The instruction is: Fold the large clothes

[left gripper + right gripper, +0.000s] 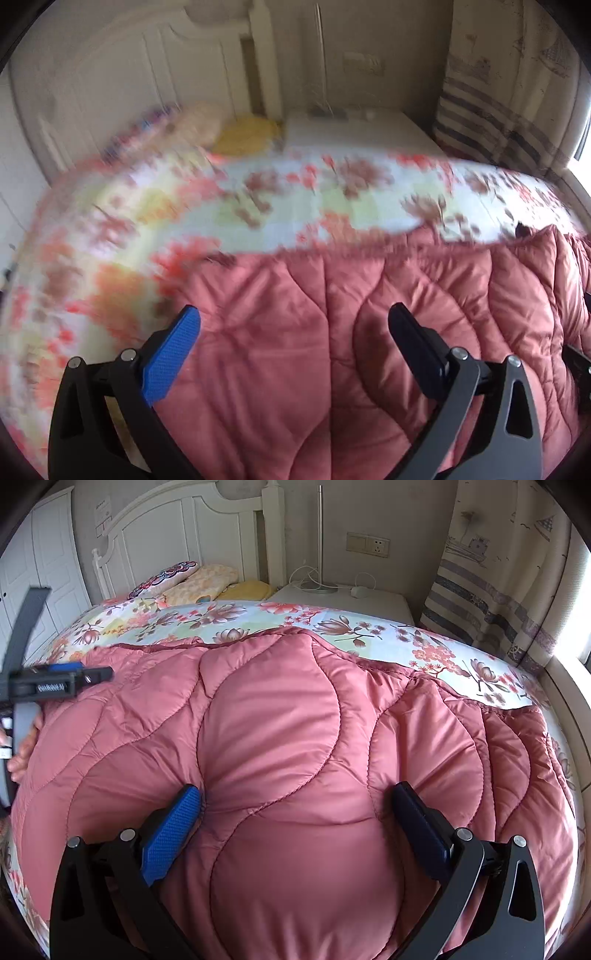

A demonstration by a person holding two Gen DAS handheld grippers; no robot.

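Pink quilted coat (280, 746): was spread over the near part of the bed, puffed panels up, its far edge laid against the sheet.
Sheet (229, 616): floral, pale, was seen bare beyond the coat and along the right side.
Right gripper (295, 805): jaws were spread wide, with both fingers pressed against the padded fabric and nothing pinched between them.
Blue pad (170, 834): on the left finger, was sunk into a seam dimple of the coat.
Left gripper (295, 321): jaws were held wide apart above the coat near its left edge, with no cloth between them; whether the tips touched the fabric could not be told, as the view was blurred.
Left gripper from the right view (55, 681): its black body was seen at the far left over the coat's left edge, with a hand (22, 753) below it at the fabric.
Pillows (192, 579): were stacked at the far end against the white headboard (177, 528).
Nightstand (354, 598): white, was placed right of the pillows, with a lamp pole (320, 535) and cable on it.
Curtain (498, 583): striped, was hung at the far right.
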